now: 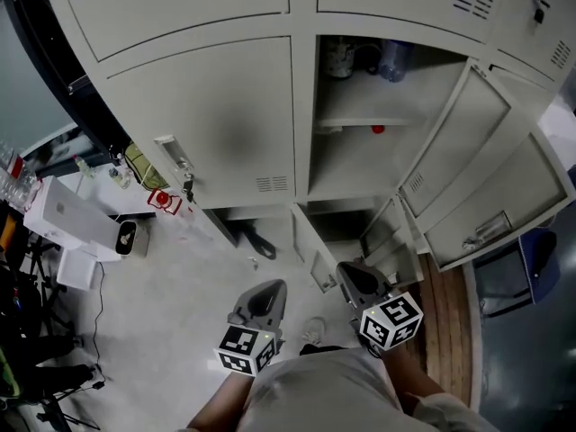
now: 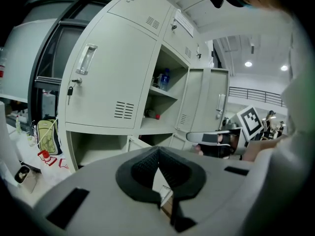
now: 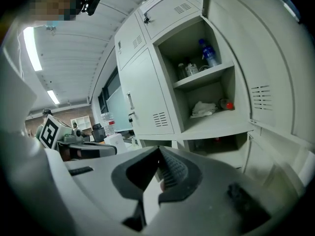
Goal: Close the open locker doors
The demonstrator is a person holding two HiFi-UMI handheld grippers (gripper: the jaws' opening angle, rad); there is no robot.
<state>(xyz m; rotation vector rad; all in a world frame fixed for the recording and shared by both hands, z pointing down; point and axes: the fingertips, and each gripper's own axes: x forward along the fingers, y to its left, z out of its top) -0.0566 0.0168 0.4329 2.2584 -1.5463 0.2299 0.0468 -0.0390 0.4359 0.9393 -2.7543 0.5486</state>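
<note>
My left claw [image 1: 261, 302] and right claw [image 1: 358, 280] are both closed on nothing and held low, well apart from the open locker doors [image 1: 468, 142], which stand swung out to the right of the shelved compartment [image 1: 360, 151]; smaller ones are ajar below. I judge the doors to be thin sheet metal: light, stiff, smooth-painted and free on their hinges. I'd push flat near the free edge by the handle [image 1: 486, 230], gently, rather than pinch.
</note>
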